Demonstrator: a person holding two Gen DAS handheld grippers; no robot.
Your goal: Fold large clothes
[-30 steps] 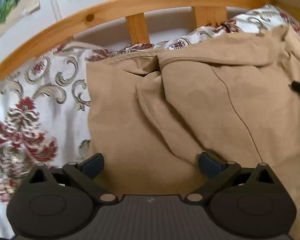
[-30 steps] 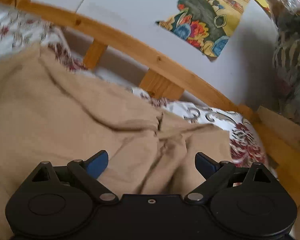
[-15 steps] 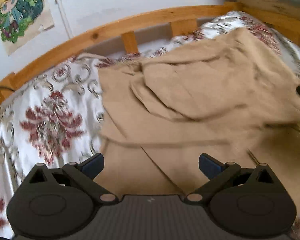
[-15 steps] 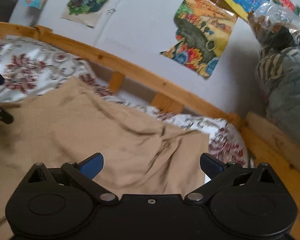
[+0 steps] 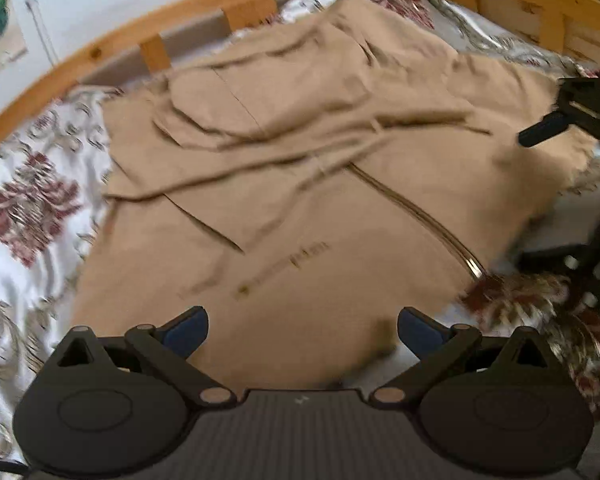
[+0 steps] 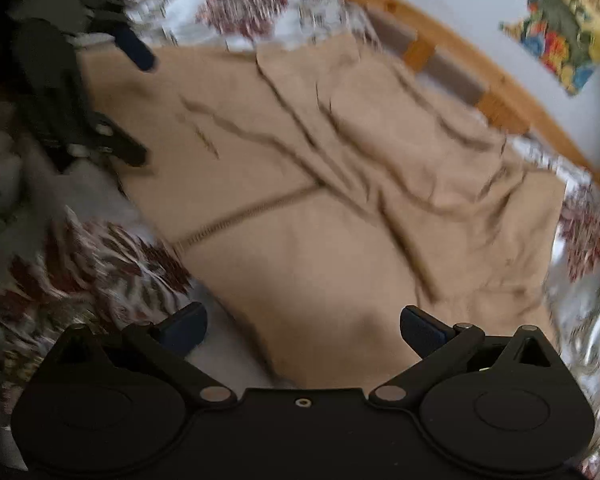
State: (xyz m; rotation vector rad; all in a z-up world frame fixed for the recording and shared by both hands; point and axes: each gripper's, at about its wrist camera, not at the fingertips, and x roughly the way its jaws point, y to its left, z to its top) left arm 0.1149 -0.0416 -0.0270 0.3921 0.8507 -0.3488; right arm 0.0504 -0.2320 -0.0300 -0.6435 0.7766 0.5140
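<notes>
Tan zip-front fabric garment (image 5: 308,184) spread rumpled on floral white-and-maroon bed cover (image 5: 28,208), near hem beneath both tools. Left tool (image 5: 302,330) wide, empty. Right tool (image 6: 303,330) wide after opening, nothing gripped.

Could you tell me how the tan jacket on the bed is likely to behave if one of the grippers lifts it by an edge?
The tan jacket is probably floppy: it lies creased and folded over itself, so a lifted edge would sag. The zipper may stiffen that line slightly. On the smooth-looking bedspread it might slide when pushed.
</notes>
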